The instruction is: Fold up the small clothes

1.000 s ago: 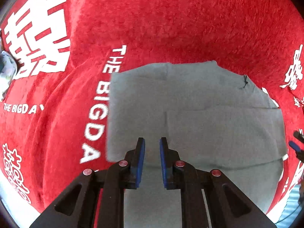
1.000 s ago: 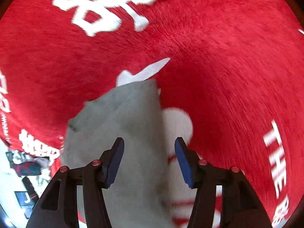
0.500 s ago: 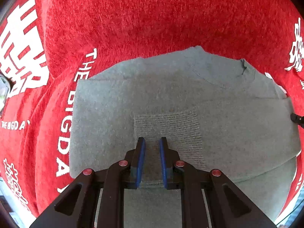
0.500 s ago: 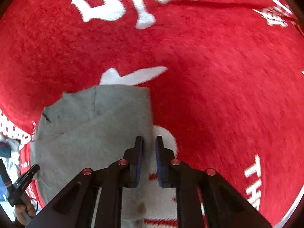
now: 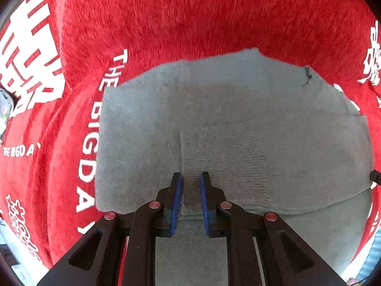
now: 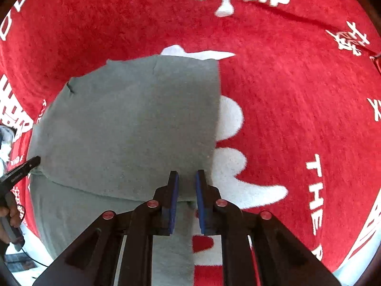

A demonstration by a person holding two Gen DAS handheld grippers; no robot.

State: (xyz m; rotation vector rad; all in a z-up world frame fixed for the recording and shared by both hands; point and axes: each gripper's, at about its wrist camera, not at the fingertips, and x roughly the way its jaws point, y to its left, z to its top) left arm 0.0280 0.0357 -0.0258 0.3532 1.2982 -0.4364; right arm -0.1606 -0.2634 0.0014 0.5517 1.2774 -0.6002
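Grey garment [image 5: 238, 119], folded double, lies flat on a red blanket [image 5: 190, 23] with white print. Left tool [image 5: 190, 178] points steeply down, clenched on the garment's ribbed band [image 5: 226, 162] at the near fold edge, its jaws just eased a little wider. Right tool [image 6: 187, 176], its jaws just closed, grips the same garment at its right-hand edge, cloth between the pads.

One grey garment [image 5: 238, 124] lies folded just ahead of the claw tips. One red cloth [image 5: 190, 19] with white lettering spreads beneath and around it.
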